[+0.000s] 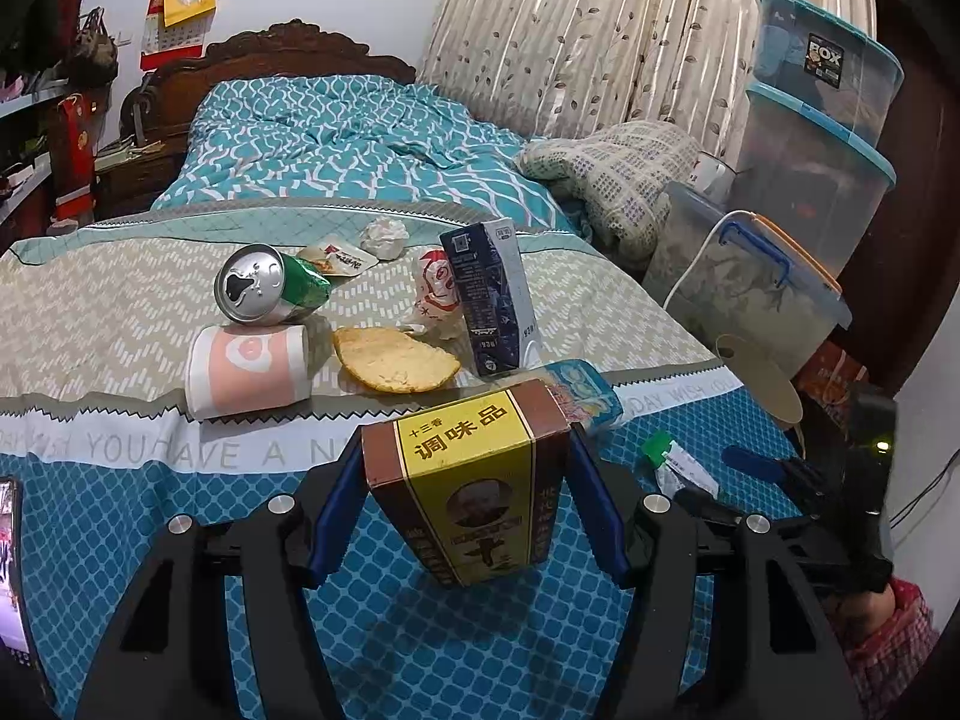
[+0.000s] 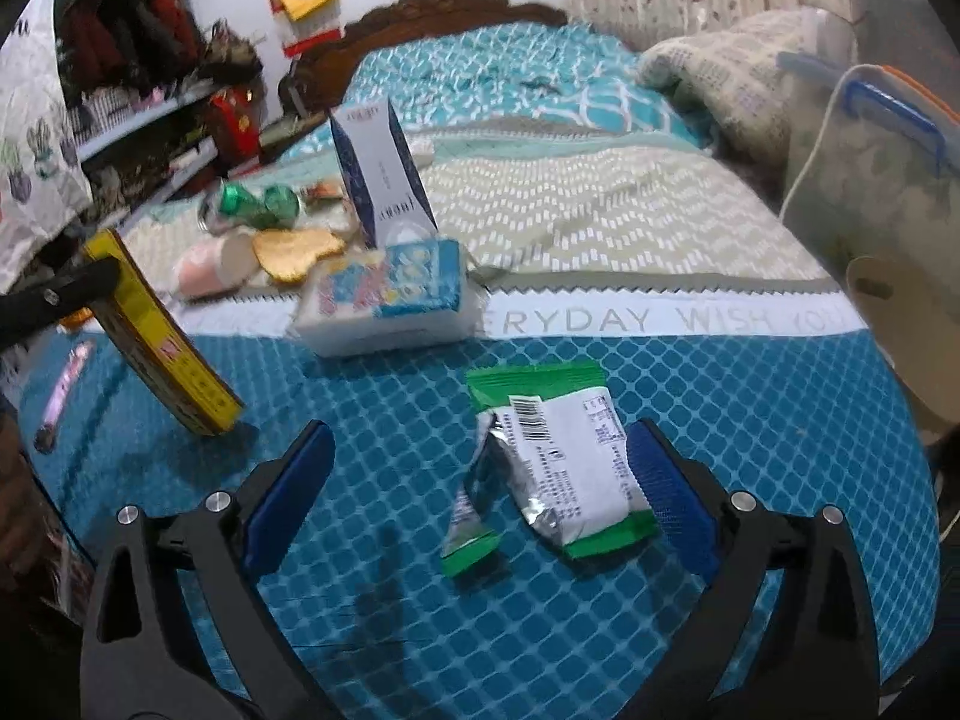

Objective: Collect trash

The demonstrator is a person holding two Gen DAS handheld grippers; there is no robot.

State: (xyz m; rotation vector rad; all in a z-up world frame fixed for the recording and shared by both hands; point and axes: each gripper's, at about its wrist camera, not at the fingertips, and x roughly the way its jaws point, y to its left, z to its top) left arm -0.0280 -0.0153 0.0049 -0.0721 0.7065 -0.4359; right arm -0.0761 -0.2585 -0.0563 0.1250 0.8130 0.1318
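Note:
My left gripper is shut on a brown and yellow seasoning box, which hangs tilted over the blue quilt; the same box shows at the left of the right wrist view. My right gripper is open and low over the bed, with a torn green and white snack wrapper lying between its fingers, close to the right one. Further back lie a green can, a pink paper cup, a round cracker, a dark blue carton, crumpled paper and a tissue pack.
Stacked plastic storage boxes and a lidded tub stand by the bed's right side. A folded blanket lies at the back right. A phone is at the left edge. Shelves line the left wall.

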